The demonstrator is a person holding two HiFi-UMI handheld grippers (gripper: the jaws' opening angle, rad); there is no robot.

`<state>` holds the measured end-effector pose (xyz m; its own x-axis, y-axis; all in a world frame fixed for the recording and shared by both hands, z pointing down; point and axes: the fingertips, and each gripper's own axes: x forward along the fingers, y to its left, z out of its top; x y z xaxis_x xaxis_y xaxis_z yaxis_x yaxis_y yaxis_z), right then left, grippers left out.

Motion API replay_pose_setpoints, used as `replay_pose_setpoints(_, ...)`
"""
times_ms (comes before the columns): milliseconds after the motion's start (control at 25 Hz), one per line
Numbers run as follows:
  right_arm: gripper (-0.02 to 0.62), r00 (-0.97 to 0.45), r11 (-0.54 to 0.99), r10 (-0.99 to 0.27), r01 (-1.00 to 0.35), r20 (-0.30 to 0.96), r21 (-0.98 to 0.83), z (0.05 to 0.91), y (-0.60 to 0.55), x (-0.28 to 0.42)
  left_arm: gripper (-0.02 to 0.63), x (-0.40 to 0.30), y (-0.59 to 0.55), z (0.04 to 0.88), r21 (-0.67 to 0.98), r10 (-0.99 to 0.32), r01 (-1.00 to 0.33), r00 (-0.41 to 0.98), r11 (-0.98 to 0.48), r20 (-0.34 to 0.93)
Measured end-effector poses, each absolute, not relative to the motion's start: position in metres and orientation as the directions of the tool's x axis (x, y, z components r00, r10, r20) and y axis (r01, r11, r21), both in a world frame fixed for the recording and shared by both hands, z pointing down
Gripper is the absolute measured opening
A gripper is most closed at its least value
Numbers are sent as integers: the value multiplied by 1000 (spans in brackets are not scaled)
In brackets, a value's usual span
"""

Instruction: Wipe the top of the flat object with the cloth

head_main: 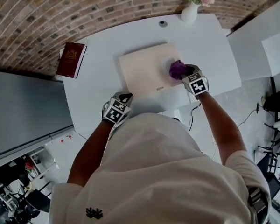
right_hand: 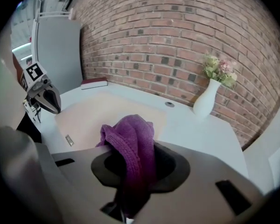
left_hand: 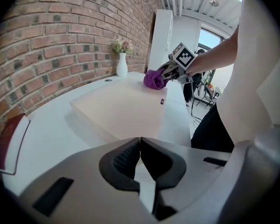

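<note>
Pressing one cloth point(head_main: 177, 69) on one board point(head_main: 142, 73): right gripper point(head_main: 184, 72).

Clearance on table point(head_main: 93, 92)
Board point(head_main: 144, 71) top open left of cloth point(head_main: 177, 69). Vase point(head_main: 189, 13) at far edge, book point(head_main: 71, 59) far left, both well apart. Brick wall point(head_main: 107, 8) behind.

Right claw point(head_main: 186, 72) holding purple cloth point(head_main: 177, 69) on flat board point(head_main: 142, 66), left claw point(head_main: 125, 97) beside

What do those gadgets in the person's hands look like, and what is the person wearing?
The left hand-held gripper and right hand-held gripper are grey, with two dark-padded jaws tapering to a beak. Each carries a cube of black-and-white square markers. The person wears a white short-sleeved T-shirt with a small black logo.
</note>
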<state>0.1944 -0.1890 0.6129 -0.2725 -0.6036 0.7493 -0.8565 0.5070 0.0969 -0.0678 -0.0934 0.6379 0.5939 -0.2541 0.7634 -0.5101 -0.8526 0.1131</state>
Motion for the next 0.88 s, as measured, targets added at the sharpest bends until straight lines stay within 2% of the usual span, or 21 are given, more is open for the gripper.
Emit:
replay_pose_setpoints(200, 118, -213, 453, -595, -885, 775, 104, 616, -193, 229, 25, -66, -94, 637, 112, -256, -514, 590, -850, 766)
replay_pose_setpoints(360, 118, -241, 445, -637, -890, 732, 94, 593, -200, 219, 25, -63, -95, 637, 114, -253, -510, 594, -852, 764)
replay_pose_setpoints(560, 118, -402, 581, -630, -812, 665, 60, 556, -200, 135, 25, -66, -96, 638, 115, -255, -513, 595, -851, 762)
replay_pose_setpoints(880, 118, -608, 784, -483, -621, 630, 2, 558, -188, -23, 25, -67, -95, 643, 125, -248, -513, 596, -849, 764)
